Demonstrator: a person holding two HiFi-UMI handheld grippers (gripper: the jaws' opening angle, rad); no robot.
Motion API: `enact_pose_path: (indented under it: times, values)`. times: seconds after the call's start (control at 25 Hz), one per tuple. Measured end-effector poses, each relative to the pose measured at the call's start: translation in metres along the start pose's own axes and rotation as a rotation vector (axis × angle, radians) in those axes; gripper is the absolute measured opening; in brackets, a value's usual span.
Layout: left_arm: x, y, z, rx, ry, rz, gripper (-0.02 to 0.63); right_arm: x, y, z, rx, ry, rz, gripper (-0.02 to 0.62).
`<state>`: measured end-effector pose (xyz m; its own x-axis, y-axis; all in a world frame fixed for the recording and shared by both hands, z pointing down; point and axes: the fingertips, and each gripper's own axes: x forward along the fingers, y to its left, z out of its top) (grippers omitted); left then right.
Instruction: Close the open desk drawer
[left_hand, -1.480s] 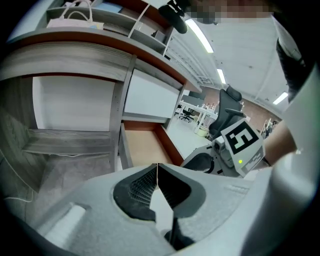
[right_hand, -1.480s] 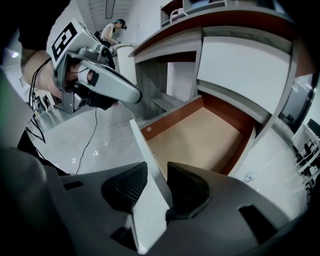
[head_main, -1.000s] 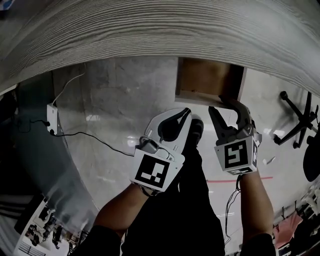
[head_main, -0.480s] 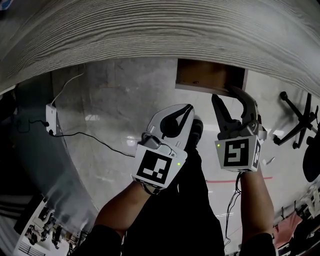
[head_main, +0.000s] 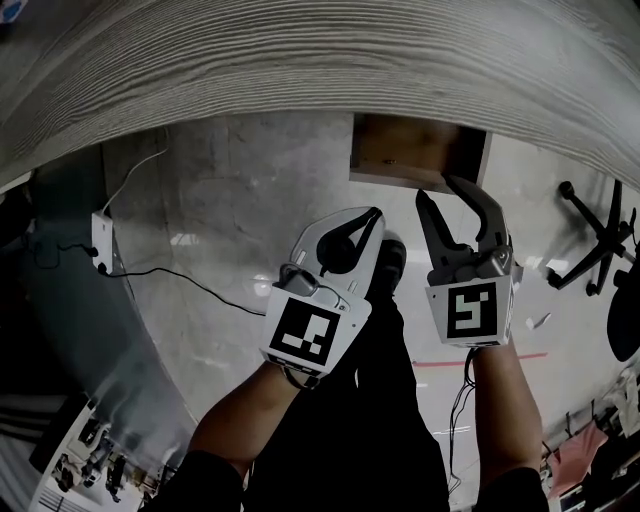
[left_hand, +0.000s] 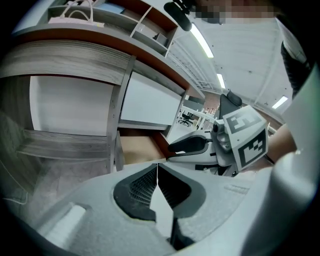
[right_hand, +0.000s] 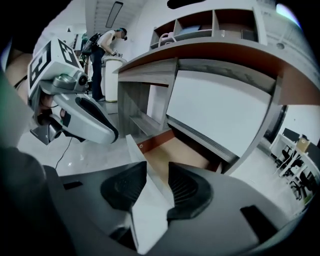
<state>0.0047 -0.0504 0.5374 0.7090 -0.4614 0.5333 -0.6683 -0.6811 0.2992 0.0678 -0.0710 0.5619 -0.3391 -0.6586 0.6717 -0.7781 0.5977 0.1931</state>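
Step in hand: closing push, not finished. The drawer (head_main: 415, 150) is open, its brown inside showing, sticking out from under the desk top (head_main: 300, 60). The right gripper (head_main: 440, 192) is at the drawer's near edge. In the right gripper view the white drawer front (right_hand: 136, 155) runs up between its jaws, which stand fairly wide and have just been closing a little. A strip of the brown drawer floor (right_hand: 180, 150) shows between the panel and one pad, so I read it as straddling the front, not clamped. The left gripper (head_main: 372, 215) hangs just beside the right one with jaws together on nothing, idle and clear of the drawer.

Next move, as I judge it: press the front straight in toward the desk along the drawer's run. No real grip is needed, just contact on the panel face or edge, and keep the push square so the drawer doesn't skew.

Edges: the front's top edge sits between the right pads, and the desk underside is close above the drawer, so the jaws will likely need to slip off before the front meets the frame.

Room: open floor (head_main: 250, 200) to the left. The cable (head_main: 180, 278) and office chair (head_main: 600, 240) are well apart from the path. The person's shoe (head_main: 392, 255) is below, near the left gripper.
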Motion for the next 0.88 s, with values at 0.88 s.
enact_pose_path:
  times: [0.88]
  values:
    - [0.005,0.002,-0.034,-0.005,0.047,-0.013,0.008,0.017,0.048,-0.116,-0.277,0.244,0.011,0.195]
